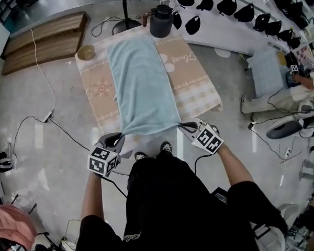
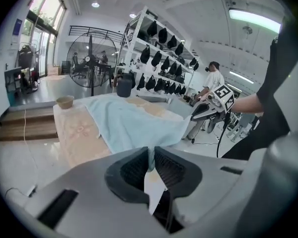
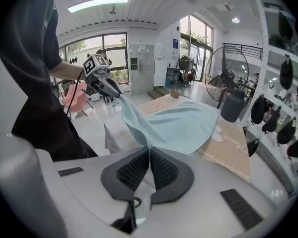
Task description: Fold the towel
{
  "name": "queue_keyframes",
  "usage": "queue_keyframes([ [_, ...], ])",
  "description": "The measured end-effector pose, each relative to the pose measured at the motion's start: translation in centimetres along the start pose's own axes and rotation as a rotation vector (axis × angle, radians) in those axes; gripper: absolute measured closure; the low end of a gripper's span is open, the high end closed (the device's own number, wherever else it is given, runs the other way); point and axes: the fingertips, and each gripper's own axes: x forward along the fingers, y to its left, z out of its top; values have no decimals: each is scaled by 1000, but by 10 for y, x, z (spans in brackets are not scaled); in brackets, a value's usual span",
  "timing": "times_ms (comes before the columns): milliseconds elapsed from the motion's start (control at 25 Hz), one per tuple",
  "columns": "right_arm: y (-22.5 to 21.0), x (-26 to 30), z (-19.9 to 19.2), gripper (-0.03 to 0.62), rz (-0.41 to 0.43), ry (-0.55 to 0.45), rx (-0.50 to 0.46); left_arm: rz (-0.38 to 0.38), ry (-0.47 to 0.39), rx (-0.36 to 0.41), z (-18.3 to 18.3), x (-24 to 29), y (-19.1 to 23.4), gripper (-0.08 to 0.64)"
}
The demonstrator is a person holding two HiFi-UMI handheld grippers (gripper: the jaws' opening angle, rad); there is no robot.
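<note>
A light blue towel point(image 1: 141, 85) lies lengthwise on a table covered with a peach patterned cloth point(image 1: 193, 80). Its near edge is lifted off the table and stretched between both grippers. My left gripper point(image 1: 116, 138) is shut on the towel's near left corner point(image 2: 150, 155). My right gripper point(image 1: 184, 126) is shut on the near right corner point(image 3: 148, 150). In the left gripper view the towel point(image 2: 134, 125) runs away over the table, and the right gripper point(image 2: 201, 110) shows at its far corner. The right gripper view shows the towel point(image 3: 179, 125) and the left gripper point(image 3: 111, 89).
A dark kettle point(image 1: 160, 21) and a small bowl point(image 1: 86, 52) stand at the table's far end. A standing fan point(image 1: 124, 4) is behind it. A shelf with black caps point(image 1: 235, 7) runs at the right. Cables point(image 1: 57, 127) lie on the floor. A person point(image 2: 211, 83) stands further back.
</note>
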Motion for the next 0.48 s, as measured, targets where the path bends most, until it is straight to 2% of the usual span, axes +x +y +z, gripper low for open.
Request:
queue_keyframes([
  [160, -14, -20, 31, 581, -66, -43, 12, -41, -62, 47, 26, -14, -3, 514],
  [280, -40, -31, 52, 581, -124, -74, 15, 2, -90, 89, 40, -18, 9, 514],
  [480, -70, -28, 84, 581, -171, -97, -14, 92, -137, 106, 75, -17, 45, 514],
])
